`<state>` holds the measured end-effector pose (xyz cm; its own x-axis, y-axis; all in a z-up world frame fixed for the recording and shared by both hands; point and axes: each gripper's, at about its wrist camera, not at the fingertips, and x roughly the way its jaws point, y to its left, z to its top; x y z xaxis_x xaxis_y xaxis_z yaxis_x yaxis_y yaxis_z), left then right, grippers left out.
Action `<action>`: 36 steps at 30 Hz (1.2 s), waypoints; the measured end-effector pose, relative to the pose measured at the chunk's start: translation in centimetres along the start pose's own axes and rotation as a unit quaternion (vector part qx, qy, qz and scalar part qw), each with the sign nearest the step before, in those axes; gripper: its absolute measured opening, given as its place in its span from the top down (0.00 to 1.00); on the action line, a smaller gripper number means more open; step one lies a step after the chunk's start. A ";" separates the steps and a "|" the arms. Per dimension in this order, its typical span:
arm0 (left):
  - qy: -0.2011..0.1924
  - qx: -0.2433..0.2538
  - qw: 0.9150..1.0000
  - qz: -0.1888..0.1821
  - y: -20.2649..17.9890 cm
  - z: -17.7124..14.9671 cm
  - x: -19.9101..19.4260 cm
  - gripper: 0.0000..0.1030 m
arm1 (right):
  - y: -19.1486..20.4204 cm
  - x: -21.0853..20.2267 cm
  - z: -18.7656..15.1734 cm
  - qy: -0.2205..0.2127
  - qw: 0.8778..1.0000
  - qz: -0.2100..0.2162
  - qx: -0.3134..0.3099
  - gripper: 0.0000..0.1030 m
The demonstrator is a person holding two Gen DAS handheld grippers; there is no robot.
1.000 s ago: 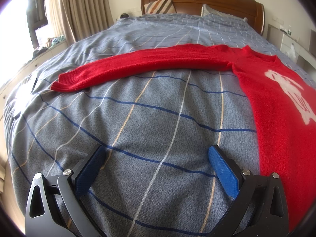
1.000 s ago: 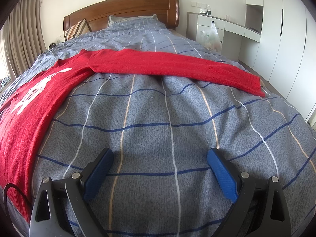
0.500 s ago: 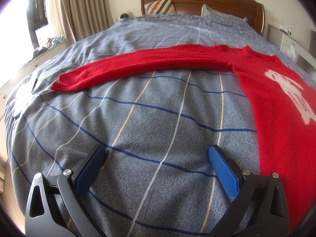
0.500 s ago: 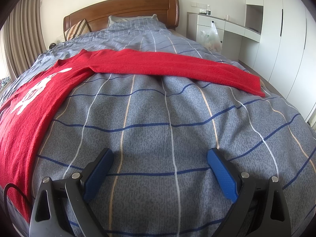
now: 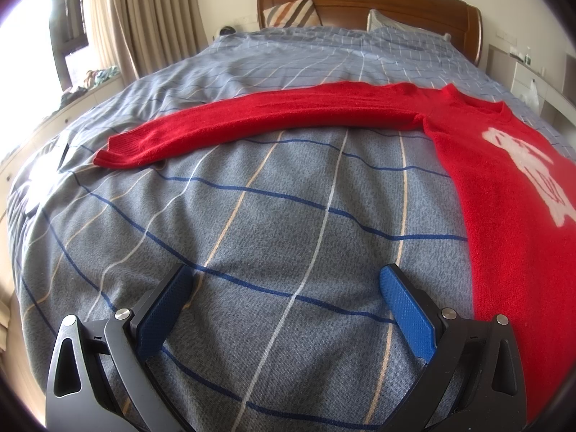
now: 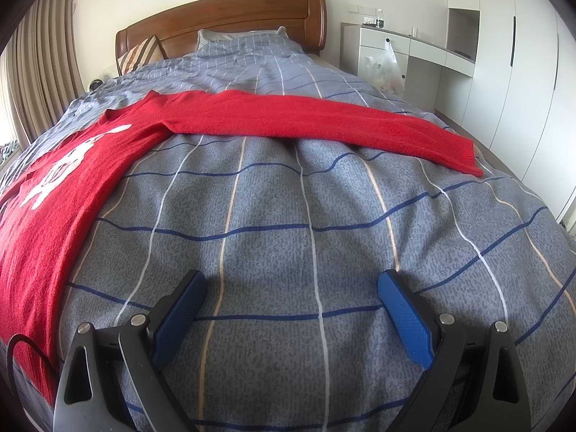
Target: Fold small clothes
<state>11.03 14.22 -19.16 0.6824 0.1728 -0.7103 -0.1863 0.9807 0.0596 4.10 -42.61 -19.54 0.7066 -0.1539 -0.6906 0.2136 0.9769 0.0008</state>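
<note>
Red sweater (image 5: 504, 194) lies flat on the bedspread (image 5: 288, 216), sleeves running crosswise (upper frame). Left gripper (image 5: 284, 288) and right gripper (image 6: 291, 288) both gape wide, empty; each sleeve cuff lies ahead, outboard.

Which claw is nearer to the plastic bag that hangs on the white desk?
Right. The right claw is over the quilt on the desk's side of the bed, the plastic bag ahead to its right. The left claw is on the window's side.
</note>
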 end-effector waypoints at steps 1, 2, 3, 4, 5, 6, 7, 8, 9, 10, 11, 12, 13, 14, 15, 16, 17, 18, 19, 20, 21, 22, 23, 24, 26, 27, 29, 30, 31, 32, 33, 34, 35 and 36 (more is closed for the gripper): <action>-0.001 0.000 1.000 0.000 0.0 0.0 0.0 0.00 | 0.0 0.0 0.0 0.000 1.000 0.000 0.000 0.07; -0.002 0.000 1.000 0.001 0.0 0.0 0.0 0.00 | 0.0 0.0 0.0 0.000 1.000 0.000 0.000 0.07; -0.003 0.000 1.000 0.002 0.1 0.1 -0.1 0.00 | 0.0 0.0 0.0 0.000 1.000 0.000 0.000 0.07; -0.004 0.000 1.000 0.002 0.1 0.2 -0.1 0.00 | 0.0 0.0 0.0 0.000 1.000 0.000 0.000 0.07; -0.005 0.000 1.000 0.003 0.1 0.2 -0.1 0.00 | 0.0 0.0 0.0 0.000 1.000 0.000 0.000 0.07; -0.006 0.000 1.000 0.003 0.1 0.3 -0.1 0.00 | 0.0 0.0 0.0 0.000 1.000 0.000 0.000 0.07; -0.007 0.001 1.000 0.004 0.1 0.3 -0.1 0.00 | 0.0 0.0 0.0 0.000 1.000 0.000 0.000 0.07; -0.008 0.001 1.000 0.004 0.2 0.3 -0.1 0.00 | 0.0 0.0 0.0 0.000 1.000 0.000 0.000 0.07; -0.009 0.000 1.000 0.004 0.2 0.3 -0.1 0.00 | 0.0 0.0 0.0 0.000 1.000 0.000 0.000 0.07; -0.009 0.001 1.000 0.004 0.2 0.3 -0.1 0.00 | 0.0 0.0 0.0 0.000 1.000 0.000 0.000 0.07; -0.009 0.000 1.000 0.004 0.2 0.4 0.0 0.00 | 0.0 0.0 0.0 -0.001 1.000 0.000 0.000 0.07; -0.009 0.001 1.000 0.004 0.2 0.3 -0.1 0.00 | 0.0 0.0 0.0 -0.001 1.000 0.000 0.000 0.07; -0.009 0.000 1.000 0.004 0.2 0.3 0.0 0.00 | 0.0 0.0 0.0 -0.001 1.000 0.000 0.000 0.07; -0.009 0.001 1.000 0.004 0.2 0.3 0.0 0.00 | 0.0 0.0 0.0 -0.001 1.000 0.000 0.000 0.07; -0.009 0.001 1.000 0.004 0.2 0.3 0.0 0.00 | 0.0 0.0 0.0 -0.001 1.000 0.000 0.000 0.07; -0.009 0.000 1.000 0.004 0.2 0.3 0.0 0.00 | 0.0 0.0 0.0 -0.001 1.000 0.000 0.000 0.07; -0.009 0.000 1.000 0.004 0.1 0.2 0.0 0.00 | 0.0 0.0 0.0 -0.001 1.000 0.000 0.000 0.07; -0.009 0.000 1.000 0.004 0.1 0.2 0.0 0.00 | 0.0 0.0 0.0 -0.001 1.000 0.000 0.000 0.07; -0.009 0.000 1.000 0.004 0.1 0.1 0.0 0.00 | 0.0 0.0 0.0 -0.001 1.000 0.000 0.000 0.07; -0.009 0.000 1.000 0.004 0.1 0.1 0.0 0.00 | 0.0 0.0 0.0 -0.001 1.000 0.000 0.000 0.07; -0.010 0.000 1.000 0.004 0.1 0.1 0.0 0.00 | 0.0 0.0 0.0 -0.001 1.000 0.000 0.000 0.07; -0.010 0.000 1.000 0.004 0.1 0.1 -0.1 0.00 | 0.1 0.1 0.0 -0.001 1.000 -0.001 0.000 0.07; -0.011 0.000 1.000 0.004 0.1 0.1 0.0 0.00 | 0.0 0.0 0.0 -0.001 1.000 0.000 0.000 0.06; -0.011 0.000 1.000 0.004 0.1 0.1 0.0 0.00 | 0.0 0.0 -0.1 -0.001 1.000 -0.001 0.000 0.06; -0.013 -0.001 1.000 0.005 0.1 0.1 0.0 0.00 | 0.0 0.0 -0.1 -0.001 1.000 0.000 0.000 0.06; -0.014 -0.001 1.000 0.005 0.1 0.1 0.0 0.00 | 0.0 0.0 -0.1 -0.001 1.000 0.001 0.001 0.06; -0.016 -0.001 1.000 0.005 0.2 0.2 0.0 0.00 | 0.1 0.1 0.0 -0.001 1.000 0.001 0.000 0.06; -0.016 -0.002 1.000 0.005 0.2 0.2 0.1 0.00 | 0.1 0.1 0.0 -0.001 1.000 0.001 0.000 0.06; -0.016 -0.002 1.000 0.005 0.2 0.2 0.1 0.00 | 0.1 0.1 0.0 -0.001 1.000 0.001 0.001 0.05; -0.016 -0.001 1.000 0.005 0.2 0.3 0.2 0.00 | 0.1 0.1 0.0 -0.001 1.000 0.001 0.001 0.05; -0.016 -0.002 1.000 0.005 0.2 0.2 0.1 0.00 | 0.1 0.1 0.0 -0.001 1.000 0.001 0.001 0.05; -0.016 -0.002 1.000 0.005 0.2 0.2 0.1 0.00 | 0.1 0.1 0.0 -0.002 1.000 0.001 0.001 0.05; -0.016 -0.001 1.000 0.006 0.2 0.3 0.2 0.00 | 0.1 0.1 0.0 -0.002 1.000 0.001 0.001 0.05; -0.016 -0.001 1.000 0.005 0.2 0.2 0.1 0.00 | 0.1 0.0 0.1 -0.003 1.000 0.001 0.001 0.05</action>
<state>11.18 14.45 -19.11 0.7027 0.1859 -0.6868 -0.1950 0.9786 0.0654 4.21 -42.55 -19.51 0.7113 -0.1519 -0.6863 0.2133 0.9770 0.0048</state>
